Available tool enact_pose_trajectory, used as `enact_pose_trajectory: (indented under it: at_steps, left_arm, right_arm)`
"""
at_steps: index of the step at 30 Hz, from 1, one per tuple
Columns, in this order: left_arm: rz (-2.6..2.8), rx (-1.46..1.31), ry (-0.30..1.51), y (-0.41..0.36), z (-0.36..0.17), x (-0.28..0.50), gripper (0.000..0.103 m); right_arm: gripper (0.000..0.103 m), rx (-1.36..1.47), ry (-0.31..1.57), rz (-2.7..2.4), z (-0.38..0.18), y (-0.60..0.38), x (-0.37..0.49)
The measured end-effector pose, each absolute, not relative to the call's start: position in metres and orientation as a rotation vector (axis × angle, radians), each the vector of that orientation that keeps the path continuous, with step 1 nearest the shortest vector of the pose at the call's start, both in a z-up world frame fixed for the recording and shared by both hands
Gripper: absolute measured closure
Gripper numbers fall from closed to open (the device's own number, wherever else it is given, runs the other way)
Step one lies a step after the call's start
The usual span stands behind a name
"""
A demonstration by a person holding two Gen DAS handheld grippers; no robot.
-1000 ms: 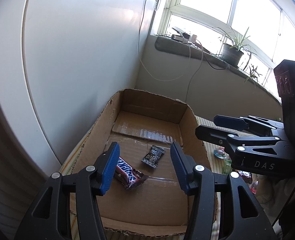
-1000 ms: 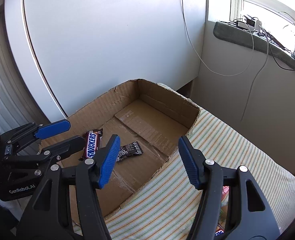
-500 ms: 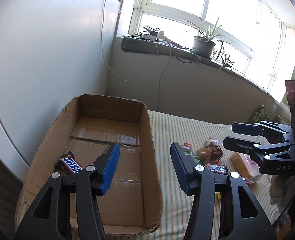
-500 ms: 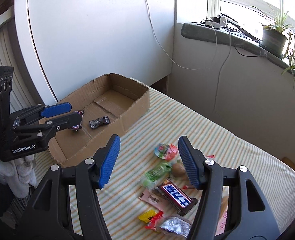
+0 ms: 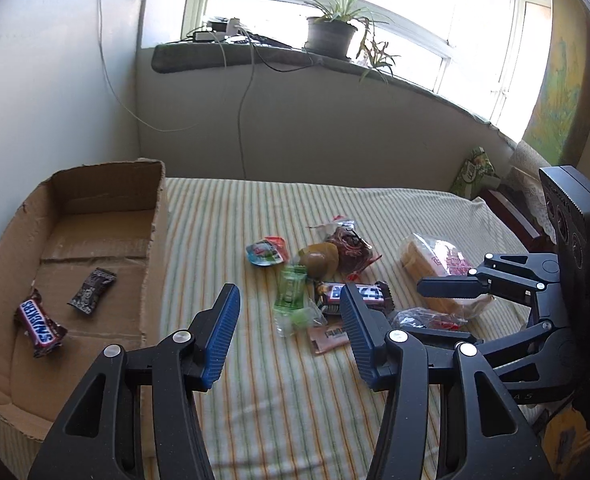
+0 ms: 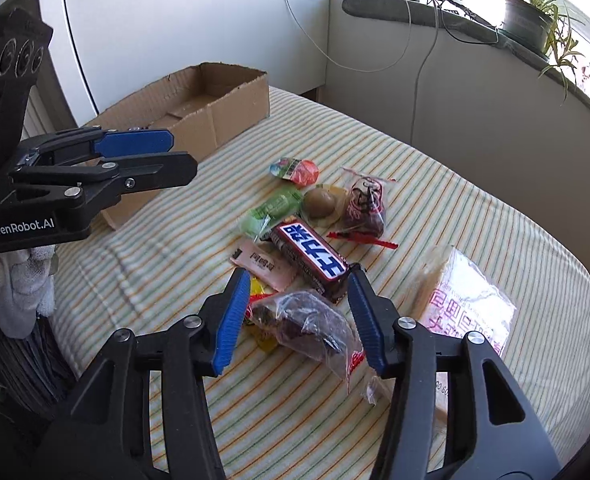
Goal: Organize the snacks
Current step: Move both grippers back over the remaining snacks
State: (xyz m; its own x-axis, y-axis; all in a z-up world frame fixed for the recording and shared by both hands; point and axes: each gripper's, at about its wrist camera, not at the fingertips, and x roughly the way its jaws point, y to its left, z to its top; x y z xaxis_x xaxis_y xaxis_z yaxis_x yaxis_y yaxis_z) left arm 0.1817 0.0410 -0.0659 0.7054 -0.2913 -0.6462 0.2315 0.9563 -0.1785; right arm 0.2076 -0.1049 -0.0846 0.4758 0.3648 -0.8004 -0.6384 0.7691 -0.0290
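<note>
Left cam, left to right: cardboard box sits at the left edge of the striped cloth. Two items are in it: a Snickers bar, label readable, and a small dark wrapper just right of it, print too small to read. They lie apart.

My left gripper hovers over the cloth between box and snack pile, pitched down. Jaws are apart and closing, nothing between the pads. Its body reads "GenRobot.AI" in the right cam.

Pile, mid-cloth: round jelly cup, green candy pack, brown round snack, clear bag of dark red pieces, a dark bar with a blue-and-white label in non-Latin script, and a pink sachet with a barcode.

Further right is a big clear bread bag with red printed characters I can't read.

Right cam: my right gripper is pitched steeply down over the near end of the pile. Jaws are apart and closing. A clear bag with a dark brown snack lies between them, pads not pressing on it as far as I can see. A yellow wrapper pokes out under that bag. The blue-label bar's near end is just beyond the fingertips. From the left cam this gripper's body shows "DAS", partly cut off.

A white glove shows under the left gripper.
</note>
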Motion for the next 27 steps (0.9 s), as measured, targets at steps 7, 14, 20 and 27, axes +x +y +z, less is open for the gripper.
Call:
enact_pose_trajectory:
  at_steps: [7, 14, 20, 27]
  left_arm:
    - [-0.298, -0.076, 0.82, 0.023, -0.088, 0.197, 0.055]
    - [-0.277, -0.034, 0.864, 0.013, -0.102, 0.211, 0.055]
    - [-0.282, -0.059, 0.922, 0.015, -0.115, 0.223, 0.061]
    - [-0.29, -0.041, 0.913, 0.012, -0.115, 0.223, 0.076]
  right_arm:
    - [0.05, -0.397, 0.877, 0.625, -0.096, -0.103, 0.205]
    - [0.05, -0.397, 0.892, 0.607, -0.103, -0.106, 0.207]
    - [0.052, -0.413, 0.895, 0.607, -0.102, -0.105, 0.204]
    - [0.052, -0.423, 0.909, 0.612, -0.102, -0.105, 0.204]
